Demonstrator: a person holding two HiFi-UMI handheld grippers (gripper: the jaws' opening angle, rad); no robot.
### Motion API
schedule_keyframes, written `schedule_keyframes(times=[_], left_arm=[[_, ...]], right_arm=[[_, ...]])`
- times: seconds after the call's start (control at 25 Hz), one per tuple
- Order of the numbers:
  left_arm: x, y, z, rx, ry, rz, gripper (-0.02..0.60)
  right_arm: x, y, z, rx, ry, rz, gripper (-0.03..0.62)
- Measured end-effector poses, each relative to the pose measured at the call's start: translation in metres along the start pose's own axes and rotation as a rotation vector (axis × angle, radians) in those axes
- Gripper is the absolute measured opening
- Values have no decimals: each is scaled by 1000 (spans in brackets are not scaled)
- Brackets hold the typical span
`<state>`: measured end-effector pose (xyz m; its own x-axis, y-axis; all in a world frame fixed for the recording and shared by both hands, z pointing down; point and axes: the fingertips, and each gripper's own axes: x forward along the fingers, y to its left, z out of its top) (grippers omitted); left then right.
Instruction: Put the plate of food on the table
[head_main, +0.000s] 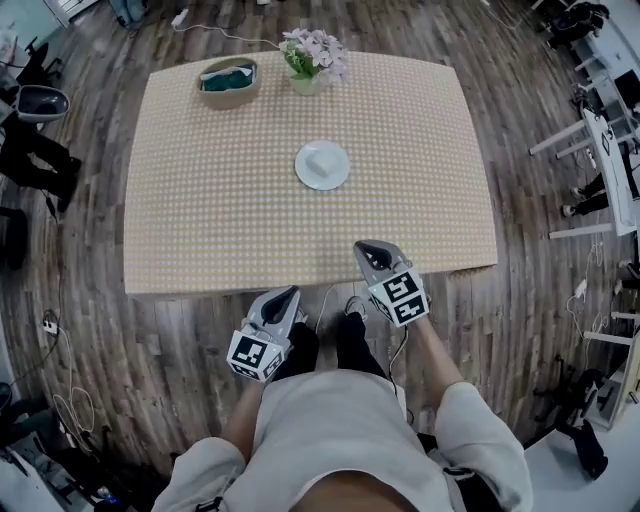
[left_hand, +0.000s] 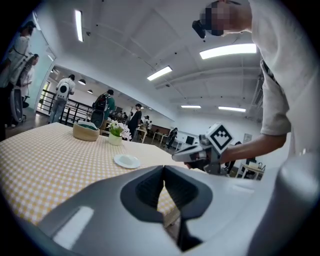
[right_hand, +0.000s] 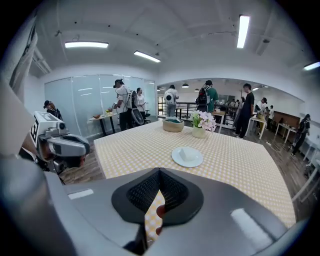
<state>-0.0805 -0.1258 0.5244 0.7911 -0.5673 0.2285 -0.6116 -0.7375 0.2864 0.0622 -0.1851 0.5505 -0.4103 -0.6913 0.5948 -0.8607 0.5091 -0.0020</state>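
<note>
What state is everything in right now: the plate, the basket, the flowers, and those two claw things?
Plate: flat on the table, food on it, untouched.
Basket: upright, teal cloth inside.
Flowers: upright in a pot, right of the basket.
Left gripper: shut, empty, short of the table's near edge.
Right gripper: shut, empty, over the near edge.

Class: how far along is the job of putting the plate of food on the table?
Done: the plate sits on the table, food on it. In hand: nothing; the left gripper and right gripper are shut, empty, apart from the plate. Left: nothing visible.
</note>
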Motion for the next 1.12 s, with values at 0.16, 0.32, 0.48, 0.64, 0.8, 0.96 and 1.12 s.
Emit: schedule_keyframes(times=[0.16, 0.32, 0.48, 0.64, 0.8, 0.96, 1.12], left_arm=[[-2, -6, 7, 37, -2, -68, 11], [-10, -25, 8, 66, 12, -117, 10], [-13, -39, 11, 92, 1, -122, 10], [-22, -66, 7, 96, 3, -108, 10], [-28, -102, -1, 117, -5, -83, 9], [-40, -149, -10, 113, -26, -50, 11], [-56, -195, -22, 123, -35, -26, 9]], right_arm=[[-36, 27, -5, 51, -52, -58, -2], [-70, 60, -22, 56, -52, -79, -2], [-89, 81, -31, 81, -88, -67, -3], [-112, 100, -31, 121, -142, -43, -3], [-139, 114, -44, 104, -189, 6, -3], [-180, 127, -66, 87, -220, 38, -4], [-222, 131, -95, 76, -232, 37, -3]])
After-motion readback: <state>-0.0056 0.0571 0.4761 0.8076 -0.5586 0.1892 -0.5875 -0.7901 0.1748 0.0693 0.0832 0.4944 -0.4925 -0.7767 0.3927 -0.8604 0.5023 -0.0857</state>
